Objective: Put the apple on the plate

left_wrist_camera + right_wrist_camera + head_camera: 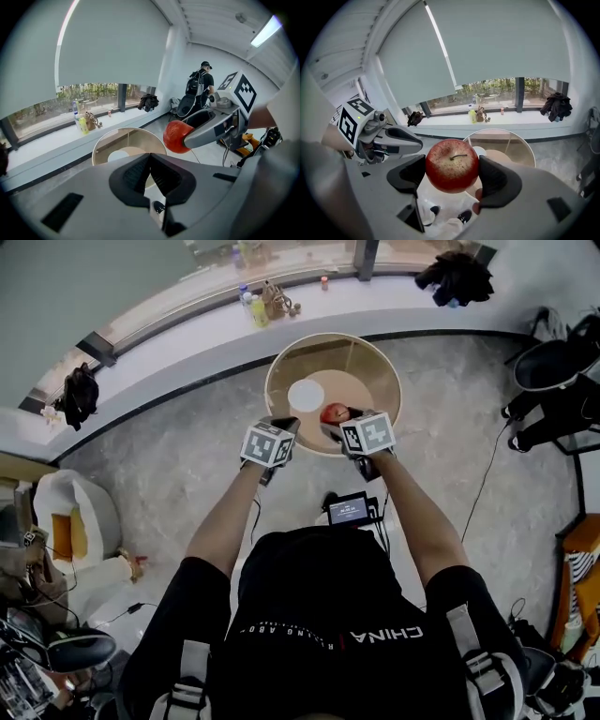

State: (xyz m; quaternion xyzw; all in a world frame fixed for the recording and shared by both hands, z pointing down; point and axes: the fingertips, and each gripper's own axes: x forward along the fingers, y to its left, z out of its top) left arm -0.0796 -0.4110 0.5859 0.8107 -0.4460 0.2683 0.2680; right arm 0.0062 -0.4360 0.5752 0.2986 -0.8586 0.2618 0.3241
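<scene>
A red apple (452, 165) with its stem towards the camera is clamped between the two dark pads of my right gripper (453, 174). In the head view the apple (335, 413) hangs above the near part of a round glass-topped table (377, 362), and a white plate (306, 395) lies left of it on that table. My left gripper (150, 174) has its jaws pressed together with nothing between them. It is held just left of the right gripper (330, 430). The apple (176, 137) also shows from the left gripper view, with the plate (117, 155) below.
A long white window ledge (187, 334) behind the table carries bottles (251, 306) and a dark garment (457, 277). A black chair (553, 367) stands at right. A person with a backpack (198, 86) stands farther off. A white seat (70, 512) is at left.
</scene>
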